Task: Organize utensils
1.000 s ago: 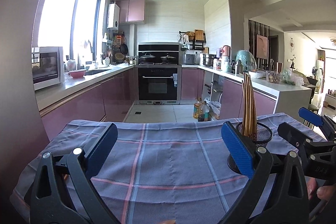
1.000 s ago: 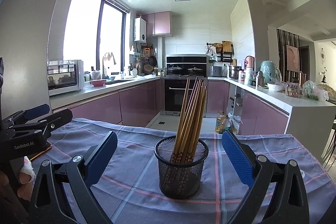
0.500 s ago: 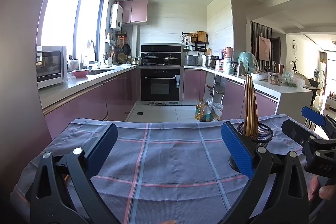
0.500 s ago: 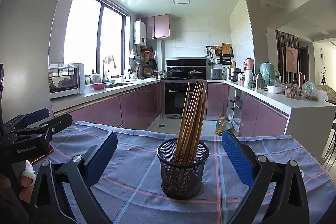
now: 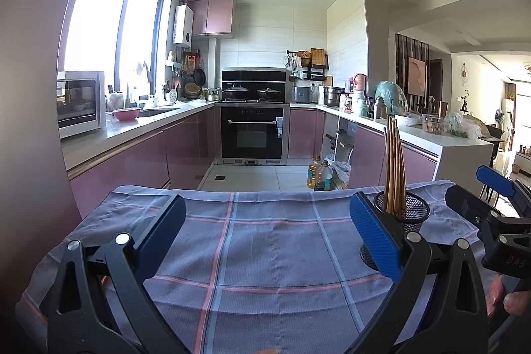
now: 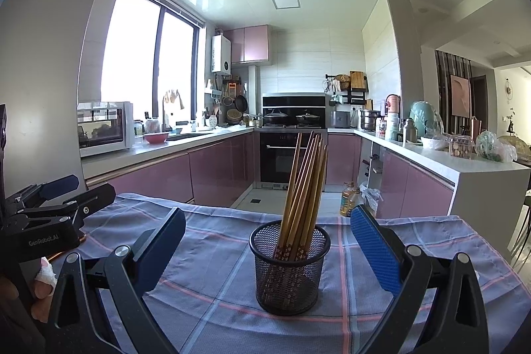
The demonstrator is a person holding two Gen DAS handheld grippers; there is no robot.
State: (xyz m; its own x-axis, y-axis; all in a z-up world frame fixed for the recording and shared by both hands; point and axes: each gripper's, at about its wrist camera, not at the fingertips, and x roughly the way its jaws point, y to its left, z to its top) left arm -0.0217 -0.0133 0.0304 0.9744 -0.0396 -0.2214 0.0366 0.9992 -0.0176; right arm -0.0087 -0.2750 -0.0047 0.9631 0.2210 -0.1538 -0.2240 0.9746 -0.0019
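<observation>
Chopsticks (image 6: pixel 303 188) bundled upright, leaning right, in mesh holder (image 6: pixel 290 267) on checked cloth (image 6: pixel 215 294) | right gripper (image 6: pixel 265 251) fingers apart, framing holder, empty | left gripper (image 5: pixel 265 234) fingers apart over bare cloth | judged: utensils already gathered; any regrasp should close low on the bundle, holder steadied.

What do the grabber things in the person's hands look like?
Both are black frames with silver rivets and flat blue ridged pads. The left gripper has "GenRobot.AI" in white on its body. The right gripper shows "DAS" lettering. A white bandage wraps a finger.
</observation>
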